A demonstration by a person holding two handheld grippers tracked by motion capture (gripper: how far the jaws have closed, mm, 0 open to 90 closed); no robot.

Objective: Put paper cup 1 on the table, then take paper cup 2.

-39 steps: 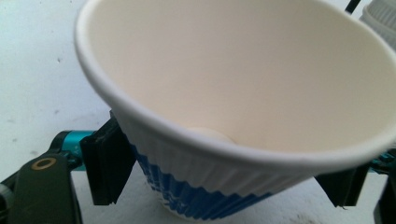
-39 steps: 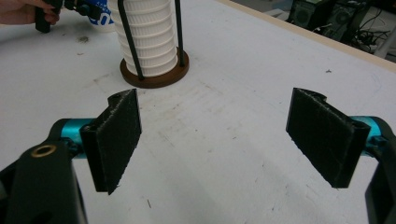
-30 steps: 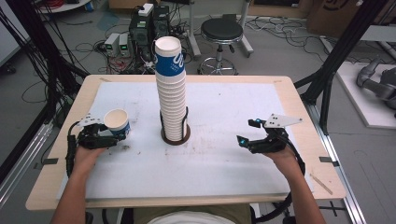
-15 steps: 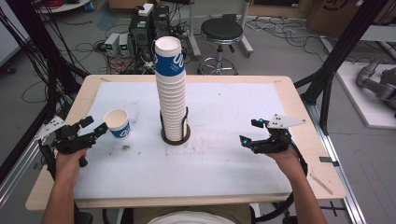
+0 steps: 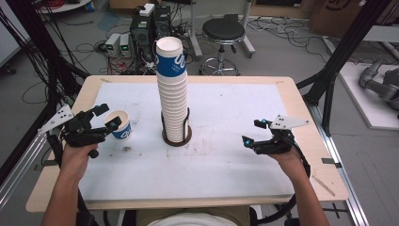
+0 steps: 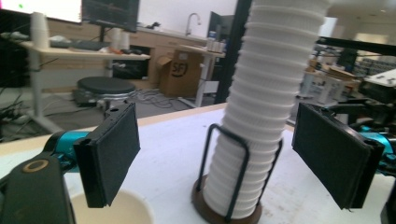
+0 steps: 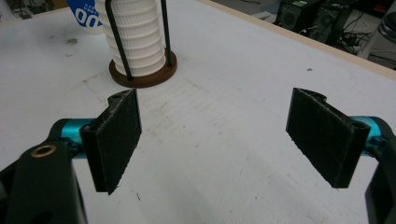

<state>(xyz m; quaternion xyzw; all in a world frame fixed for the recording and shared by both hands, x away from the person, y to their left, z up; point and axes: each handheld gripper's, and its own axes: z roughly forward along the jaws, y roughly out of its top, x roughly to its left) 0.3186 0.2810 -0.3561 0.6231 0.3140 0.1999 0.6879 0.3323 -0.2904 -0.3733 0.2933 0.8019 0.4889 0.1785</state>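
A tall stack of white paper cups (image 5: 171, 94), its top cup printed blue, stands in a black wire holder with a brown base (image 5: 165, 140) at the table's middle. One blue-and-white cup (image 5: 119, 125) stands upright to its left. My left gripper (image 5: 108, 116) hovers open just left of that cup and a little above it. In the left gripper view the cup's rim (image 6: 114, 207) lies below the open left gripper (image 6: 223, 156) and the stack (image 6: 261, 116) rises ahead. My right gripper (image 5: 251, 132) is open at the right, holding nothing. In the right gripper view it (image 7: 219, 140) faces the holder base (image 7: 142, 70).
A white mat (image 5: 221, 165) covers the wooden table (image 5: 313, 136). Black frame posts (image 5: 329, 75) stand at the table's corners. Behind the far edge are a round stool (image 5: 224, 32) and computer boxes (image 5: 148, 26) amid floor cables.
The left gripper drew back from the single cup toward the left, then rose beside it. The cup stayed where it stood. The right gripper has not moved.
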